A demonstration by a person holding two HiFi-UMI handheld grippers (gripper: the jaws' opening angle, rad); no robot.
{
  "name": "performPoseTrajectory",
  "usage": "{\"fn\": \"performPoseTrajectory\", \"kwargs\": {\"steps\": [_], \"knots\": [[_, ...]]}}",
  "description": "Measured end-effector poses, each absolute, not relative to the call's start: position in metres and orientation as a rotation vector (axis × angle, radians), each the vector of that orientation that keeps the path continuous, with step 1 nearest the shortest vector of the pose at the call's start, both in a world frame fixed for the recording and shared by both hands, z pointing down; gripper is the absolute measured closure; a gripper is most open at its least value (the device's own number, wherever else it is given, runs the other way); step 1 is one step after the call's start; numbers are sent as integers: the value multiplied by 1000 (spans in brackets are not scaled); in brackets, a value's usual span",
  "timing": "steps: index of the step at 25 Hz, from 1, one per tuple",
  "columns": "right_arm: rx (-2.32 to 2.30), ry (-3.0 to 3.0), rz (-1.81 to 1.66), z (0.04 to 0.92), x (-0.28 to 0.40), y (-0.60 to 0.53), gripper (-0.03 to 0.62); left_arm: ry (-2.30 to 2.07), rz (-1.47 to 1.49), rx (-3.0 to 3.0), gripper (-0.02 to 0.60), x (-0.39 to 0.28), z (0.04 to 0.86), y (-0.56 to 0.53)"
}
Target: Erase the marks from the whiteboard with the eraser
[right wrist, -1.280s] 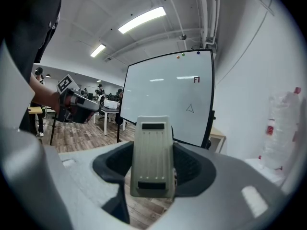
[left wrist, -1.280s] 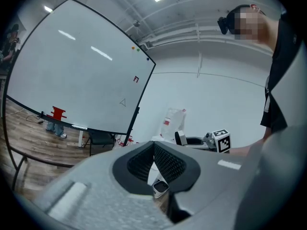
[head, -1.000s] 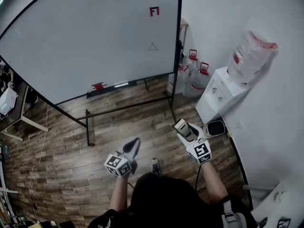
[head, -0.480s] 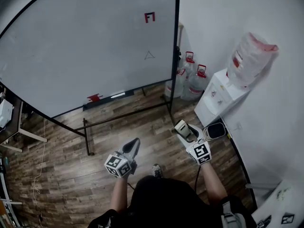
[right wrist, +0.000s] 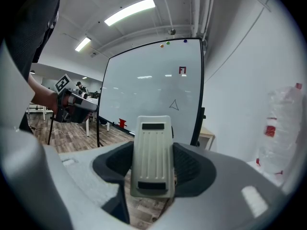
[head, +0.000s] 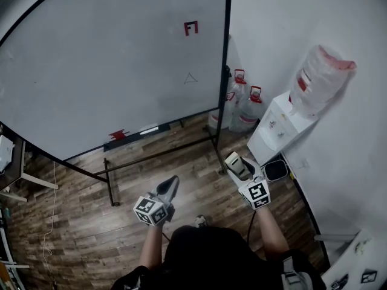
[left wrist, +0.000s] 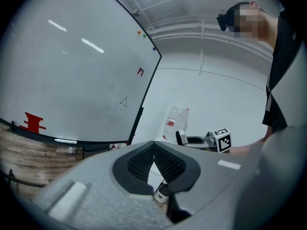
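Observation:
The whiteboard [head: 109, 59] stands on a black frame ahead of me, with a small drawn triangle mark [head: 191, 78] and a red marking [head: 191, 28] near its right edge. The same triangle mark [right wrist: 174, 105] and whiteboard [left wrist: 72, 80] show in the gripper views. My right gripper [head: 236, 164] is shut on the beige ribbed eraser [right wrist: 153, 153], held well short of the board. My left gripper [head: 170, 186] is shut with nothing between its jaws. Both hang low over the wooden floor.
A water dispenser [head: 281, 122] with a bagged bottle [head: 320, 71] stands against the right wall, with spare water jugs [head: 245, 107] beside the board's right post. A red item [head: 118, 135] sits on the board's tray. A desk edge [head: 6, 150] is at far left.
The view has tilted slightly, so the board and its marks sit lower in frame. Both grippers keep their places and their hold.

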State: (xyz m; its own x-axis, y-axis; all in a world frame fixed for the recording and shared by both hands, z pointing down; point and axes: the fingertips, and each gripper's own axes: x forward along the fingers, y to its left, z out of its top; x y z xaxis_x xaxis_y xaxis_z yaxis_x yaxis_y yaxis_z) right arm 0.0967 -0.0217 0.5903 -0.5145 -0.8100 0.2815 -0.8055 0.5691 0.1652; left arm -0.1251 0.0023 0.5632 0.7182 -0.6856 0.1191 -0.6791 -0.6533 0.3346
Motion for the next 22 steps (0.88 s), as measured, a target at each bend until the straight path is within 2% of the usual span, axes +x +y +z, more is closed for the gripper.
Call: {"fn": "performPoseTrajectory", "kwargs": {"steps": [9, 22], "knots": [[1326, -2488, -35, 593, 80, -47, 337, -1017, -7, 2582, 571, -125, 573, -28], [1227, -2536, -57, 586, 101, -95, 337, -1145, -32, 2545, 571, -112, 561, -61]]}}
